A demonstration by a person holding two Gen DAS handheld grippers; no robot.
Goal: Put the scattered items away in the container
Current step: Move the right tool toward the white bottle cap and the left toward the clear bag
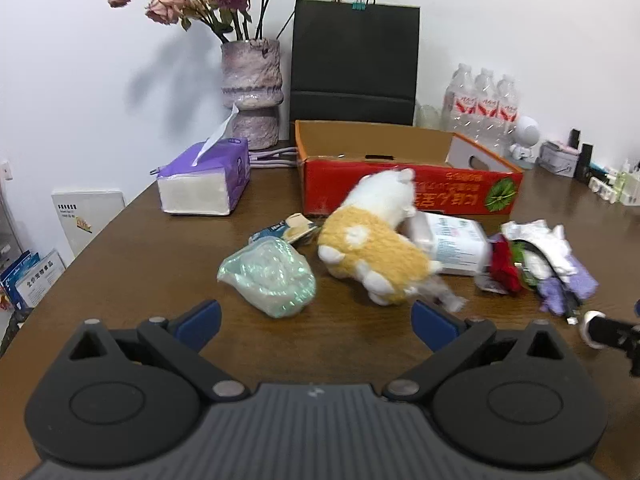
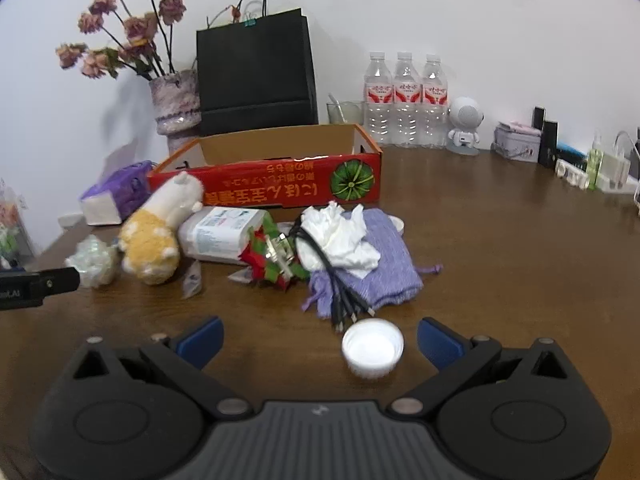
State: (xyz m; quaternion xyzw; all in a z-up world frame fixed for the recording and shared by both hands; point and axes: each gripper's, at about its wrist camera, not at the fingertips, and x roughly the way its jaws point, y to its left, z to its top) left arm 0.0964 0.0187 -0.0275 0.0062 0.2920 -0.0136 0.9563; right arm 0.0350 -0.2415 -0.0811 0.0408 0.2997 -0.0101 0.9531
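Brown wooden table (image 2: pixel 500 240). Far centre: red cardboard box (image 2: pixel 280 188). Before it: plush toy (image 2: pixel 156 236), purple cloth (image 2: pixel 372 256), white cap (image 2: pixel 372 346) nearest. Far left: vase (image 2: pixel 176 108).

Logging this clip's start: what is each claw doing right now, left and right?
Left claw: open, holding nothing, above the table short of the plush toy.
Right claw: open, holding nothing; a white cap lies between its fingers, untouched.

**Brown wooden desk against a plain white wall**

Pretty basic room. The white wall (image 2: pixel 480 20) fills the whole upper half of both views, evenly lit, with soft shadows toward the upper left. A dark brown wooden table (image 2: pixel 520 260) with a glossy top takes up the lower half, its edge running down the left side.
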